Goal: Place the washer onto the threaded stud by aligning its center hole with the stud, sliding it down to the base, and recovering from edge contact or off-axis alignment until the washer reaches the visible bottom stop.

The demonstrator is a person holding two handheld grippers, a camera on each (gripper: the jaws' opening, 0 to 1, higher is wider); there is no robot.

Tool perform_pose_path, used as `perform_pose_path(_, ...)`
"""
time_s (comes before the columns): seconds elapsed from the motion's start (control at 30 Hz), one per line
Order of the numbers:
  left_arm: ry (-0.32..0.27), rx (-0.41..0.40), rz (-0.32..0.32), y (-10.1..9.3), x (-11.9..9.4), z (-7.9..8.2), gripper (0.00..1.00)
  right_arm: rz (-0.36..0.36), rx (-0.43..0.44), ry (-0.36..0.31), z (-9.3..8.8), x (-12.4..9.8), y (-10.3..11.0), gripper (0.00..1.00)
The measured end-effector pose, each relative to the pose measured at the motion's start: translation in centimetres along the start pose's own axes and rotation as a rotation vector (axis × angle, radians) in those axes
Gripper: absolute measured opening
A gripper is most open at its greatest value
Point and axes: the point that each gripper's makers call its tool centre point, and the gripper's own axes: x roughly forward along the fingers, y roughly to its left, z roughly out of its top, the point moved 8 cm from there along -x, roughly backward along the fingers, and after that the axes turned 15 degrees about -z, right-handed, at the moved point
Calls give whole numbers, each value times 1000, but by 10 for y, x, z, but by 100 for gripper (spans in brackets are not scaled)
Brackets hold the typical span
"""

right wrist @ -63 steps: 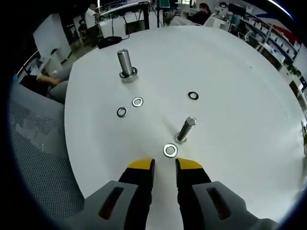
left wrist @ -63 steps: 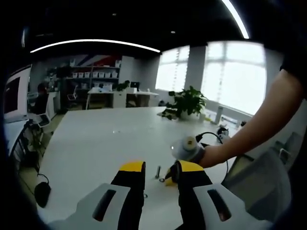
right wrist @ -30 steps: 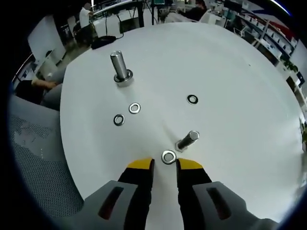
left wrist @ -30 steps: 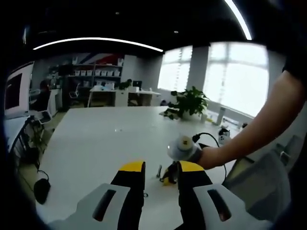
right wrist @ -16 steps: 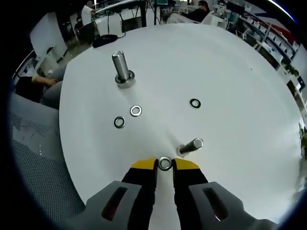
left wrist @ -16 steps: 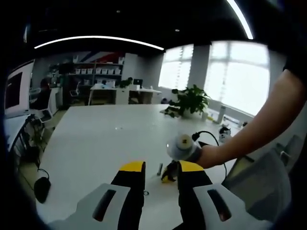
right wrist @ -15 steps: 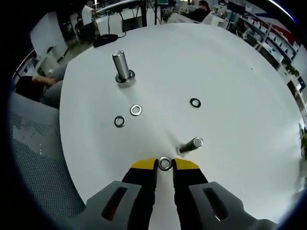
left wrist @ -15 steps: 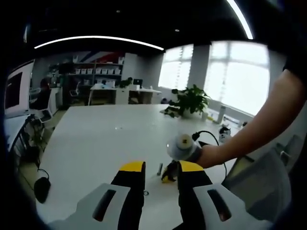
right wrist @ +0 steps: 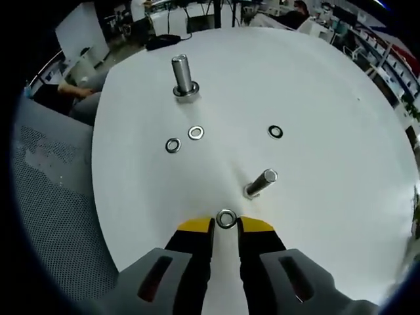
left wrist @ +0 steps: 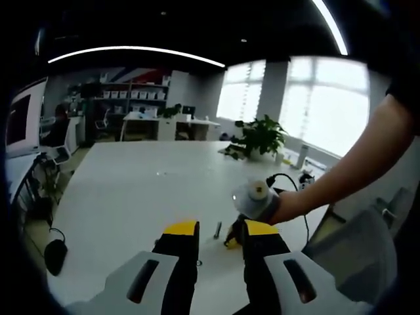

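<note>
In the right gripper view my right gripper (right wrist: 226, 225) is shut on a steel washer (right wrist: 226, 218), which sits pinched between the yellow tips just above the white table (right wrist: 328, 98). The near threaded stud (right wrist: 260, 182) stands a short way ahead and to the right of it, bare and apart from the washer. In the left gripper view my left gripper (left wrist: 220, 228) hangs open over the table with nothing between its jaws. Beyond it are the same stud (left wrist: 218, 230) and the right gripper (left wrist: 231, 237), held by a person's arm (left wrist: 341, 177).
A second stud (right wrist: 183, 77) with a washer at its base stands farther off on the left. Loose washers (right wrist: 173, 145) (right wrist: 195, 133) (right wrist: 275, 132) lie between the studs. A grey mesh chair (right wrist: 46, 184) borders the table's left edge. A potted plant (left wrist: 259, 139) stands at the far side.
My right jaws came together around the washer that lay on the table. It now stays at their tips as the right view draws back. The left gripper has barely moved.
</note>
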Motion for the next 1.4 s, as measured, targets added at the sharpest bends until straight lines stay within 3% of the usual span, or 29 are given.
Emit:
perform_pose_path(0.57, 0, -13, -5, 0, 0, -1, 23, -9, -73, 83, 10, 1, 3, 14)
perform_pose_path(1.07, -3, -11, -1, 1, -1, -1, 23, -25, -80, 99, 2, -4, 2, 13)
perform_pose_path(1.4, 20, 0, -15, -1, 2, -3, 23, -18, -50, 77, -3, -24, -16, 13)
